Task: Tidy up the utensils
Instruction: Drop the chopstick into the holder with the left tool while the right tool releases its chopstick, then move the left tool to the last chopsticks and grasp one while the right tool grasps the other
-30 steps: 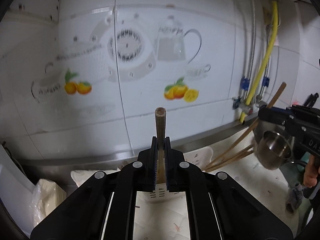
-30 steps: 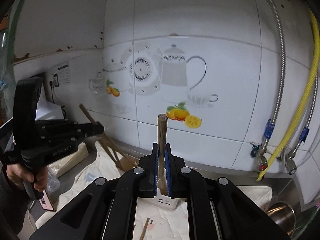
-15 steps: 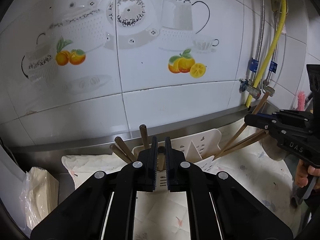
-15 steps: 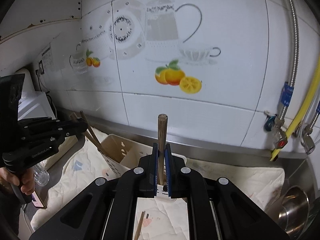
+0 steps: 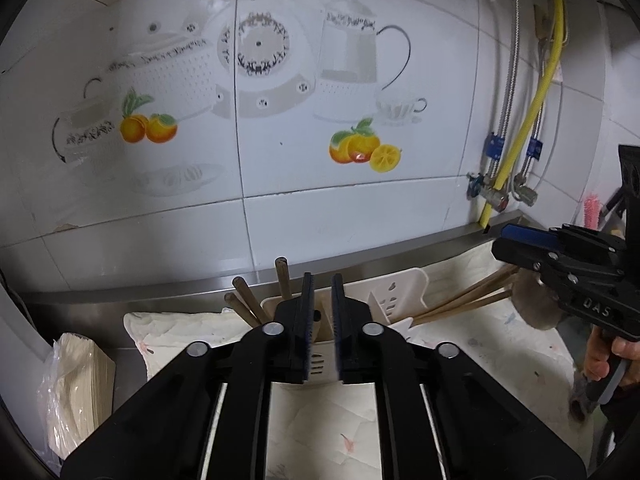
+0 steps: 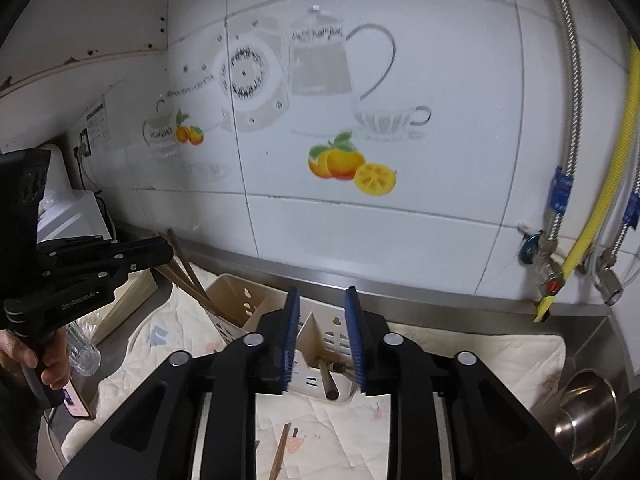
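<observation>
A tiled wall (image 6: 360, 220) printed with teapots and oranges backs a steel counter (image 5: 400, 254) spread with a pale cloth (image 6: 500, 356). On the cloth sits a cream caddy (image 6: 230, 296) split into compartments. Wooden handles (image 5: 246, 300) lean out of its left compartment, and more sticks (image 5: 464, 300) slant out on the right.

The right gripper (image 6: 322, 340) hovers over the right compartment with its jaws spread and nothing between them; a wooden-handled utensil (image 6: 329, 378) lies in the compartment directly below. The left gripper (image 5: 321, 322) stands over the left compartment, jaws slightly parted and also holding nothing.

This looks like the release step, both pieces just dropped in. One chopstick (image 6: 280, 452) lies loose on the cloth in front of the caddy; the likely next move is to lower the right gripper to it and pinch it flat off the soft cloth.
</observation>
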Demonstrator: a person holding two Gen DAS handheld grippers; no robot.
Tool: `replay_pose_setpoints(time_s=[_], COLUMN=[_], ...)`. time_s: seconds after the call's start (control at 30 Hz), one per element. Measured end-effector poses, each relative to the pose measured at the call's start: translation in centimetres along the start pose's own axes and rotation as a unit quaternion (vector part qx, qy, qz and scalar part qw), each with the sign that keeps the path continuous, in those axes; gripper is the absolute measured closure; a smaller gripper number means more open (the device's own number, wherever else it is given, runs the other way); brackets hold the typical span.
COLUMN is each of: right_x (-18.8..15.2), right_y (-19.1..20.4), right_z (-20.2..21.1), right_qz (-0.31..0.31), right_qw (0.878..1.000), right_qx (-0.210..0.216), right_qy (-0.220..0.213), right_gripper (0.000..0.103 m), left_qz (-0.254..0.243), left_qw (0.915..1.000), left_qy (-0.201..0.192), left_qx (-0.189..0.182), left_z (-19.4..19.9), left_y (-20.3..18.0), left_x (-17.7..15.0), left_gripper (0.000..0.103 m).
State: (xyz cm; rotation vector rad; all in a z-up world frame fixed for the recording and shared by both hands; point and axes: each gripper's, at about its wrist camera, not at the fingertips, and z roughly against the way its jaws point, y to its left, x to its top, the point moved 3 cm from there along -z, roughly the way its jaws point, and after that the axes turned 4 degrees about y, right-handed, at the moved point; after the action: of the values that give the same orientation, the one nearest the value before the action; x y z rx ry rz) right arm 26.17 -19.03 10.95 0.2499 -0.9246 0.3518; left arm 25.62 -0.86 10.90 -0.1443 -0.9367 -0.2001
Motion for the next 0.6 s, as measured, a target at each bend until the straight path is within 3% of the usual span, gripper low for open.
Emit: replay_pose_setpoints(time_s=[0.03, 0.07, 0.17, 0.33, 0.6], right_x=[-0.1, -0.3, -1.2, -4.2, -11.4], right_y=[0.0, 0.1, 0.6, 1.5, 3.1], right_z=[0.4, 1.0, 2.6, 4.5, 4.6], right_qz=[0.001, 0.002, 0.01, 0.014, 0.009], right_qw=[1.0, 1.0, 1.0, 1.0, 1.0], right_qx=[0.0, 0.0, -0.003, 0.003, 0.007], right_qy=[-0.003, -0.008, -0.02, -0.023, 0.014], right_gripper=[0.071, 0.069, 0.063, 0.055, 0.051], left_qz=[0.001, 0.001, 0.002, 0.009, 0.028], left_qw=[1.0, 0.9999, 0.9998, 0.9997, 0.9996], left_qy=[-0.004, -0.011, -0.018, -0.024, -0.01], left_qx=[0.003, 0.005, 0.003, -0.001, 0.003], left_z=[0.4, 0.9, 2.3, 4.1, 5.2], left_y=[0.0, -0.2, -0.5, -0.9, -1.3], left_x=[-0.1, -0.2, -1.1, -3.5, -9.1], left_gripper=[0.074, 0.072, 0.072, 0.062, 0.053])
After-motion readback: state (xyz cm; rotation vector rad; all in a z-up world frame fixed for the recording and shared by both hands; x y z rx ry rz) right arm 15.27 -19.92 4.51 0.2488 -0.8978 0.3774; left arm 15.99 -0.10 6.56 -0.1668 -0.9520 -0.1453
